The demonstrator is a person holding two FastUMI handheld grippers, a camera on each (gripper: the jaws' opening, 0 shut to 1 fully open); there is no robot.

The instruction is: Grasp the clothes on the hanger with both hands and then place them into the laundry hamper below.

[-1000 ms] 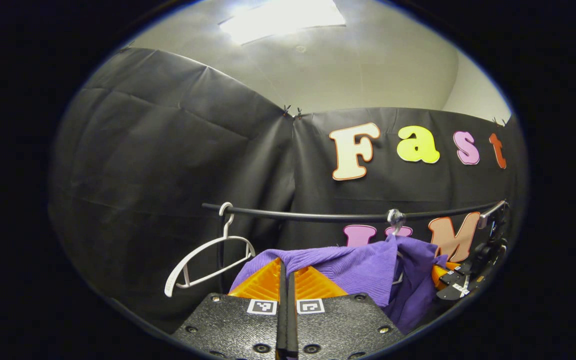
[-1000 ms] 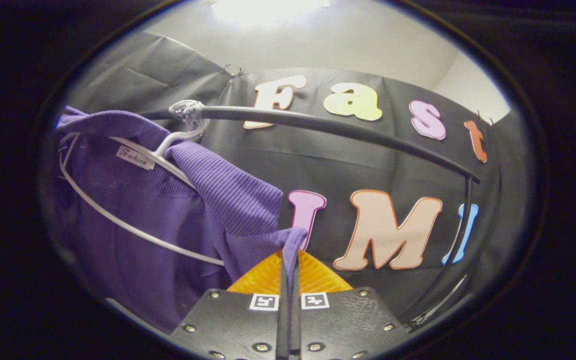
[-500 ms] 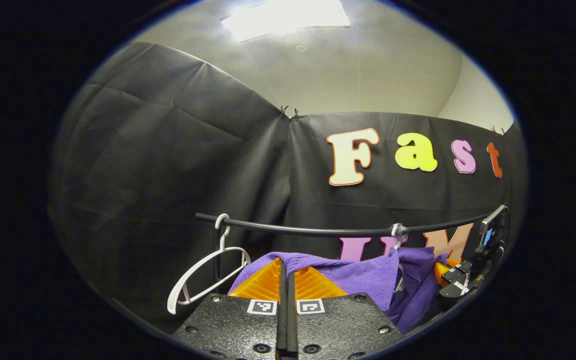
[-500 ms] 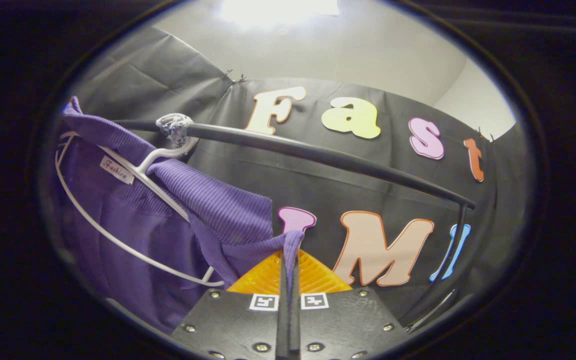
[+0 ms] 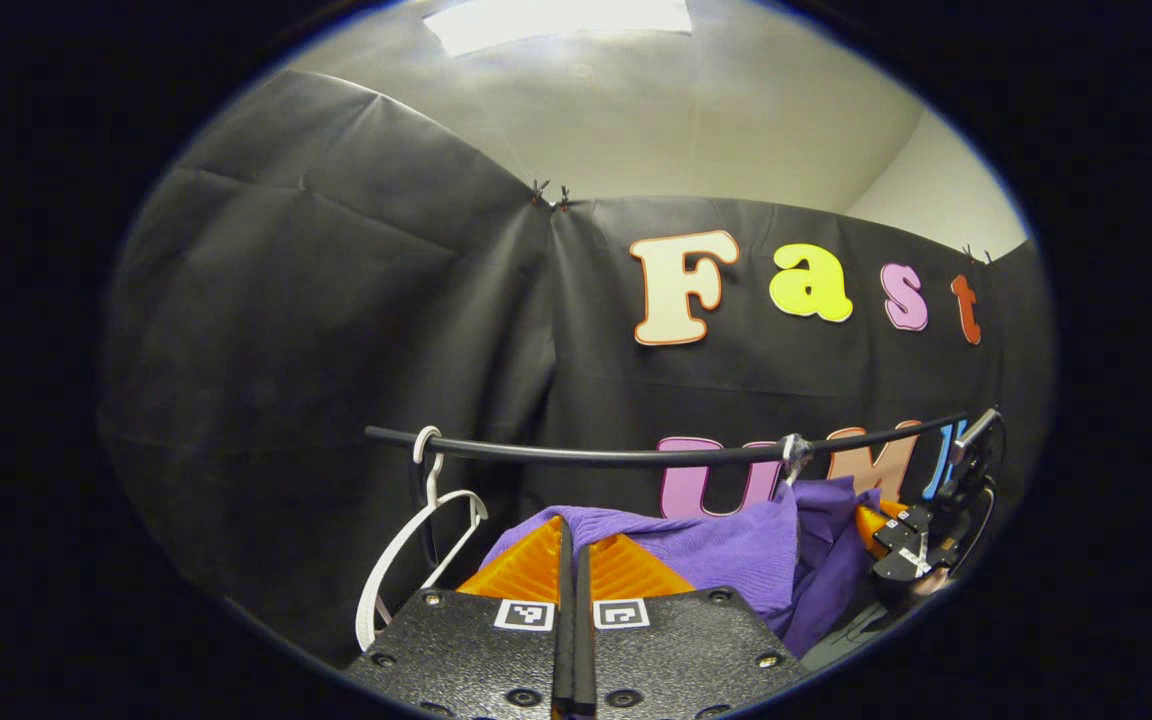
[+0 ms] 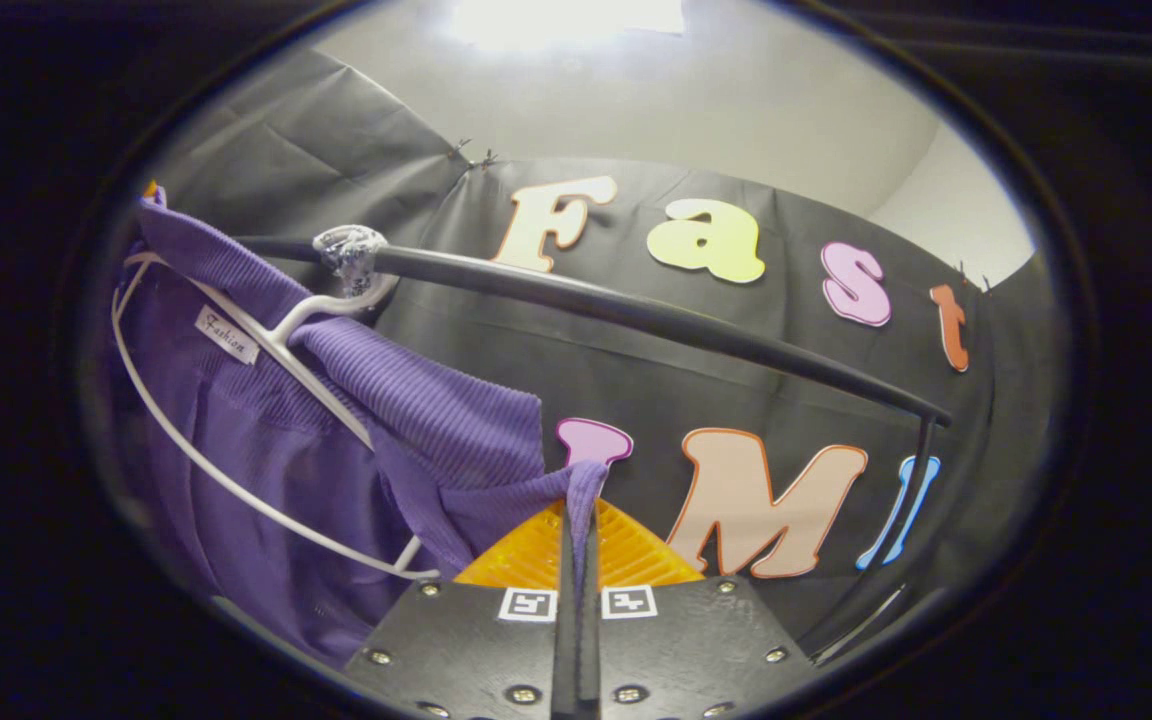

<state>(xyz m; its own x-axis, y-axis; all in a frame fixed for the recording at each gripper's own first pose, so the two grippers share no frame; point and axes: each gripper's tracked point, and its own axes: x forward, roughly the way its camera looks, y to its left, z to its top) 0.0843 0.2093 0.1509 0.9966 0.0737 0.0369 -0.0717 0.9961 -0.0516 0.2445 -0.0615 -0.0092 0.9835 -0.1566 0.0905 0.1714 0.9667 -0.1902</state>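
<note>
Inside, purple top [image 6: 266, 440] bears white neck label [image 6: 228, 334].

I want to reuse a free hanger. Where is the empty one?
In the left gripper view, the empty hanger hangs at the left end of the rail, left of the purple garment.

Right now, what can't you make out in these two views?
- Hamper: below both views' lower edge.
- Sweater: bottom cut off by the right gripper view's edge.
- Left gripper: in its own view, the jaws' bodies hide the sweater pinch.
- Sweater tag: too small, blurred.
</note>
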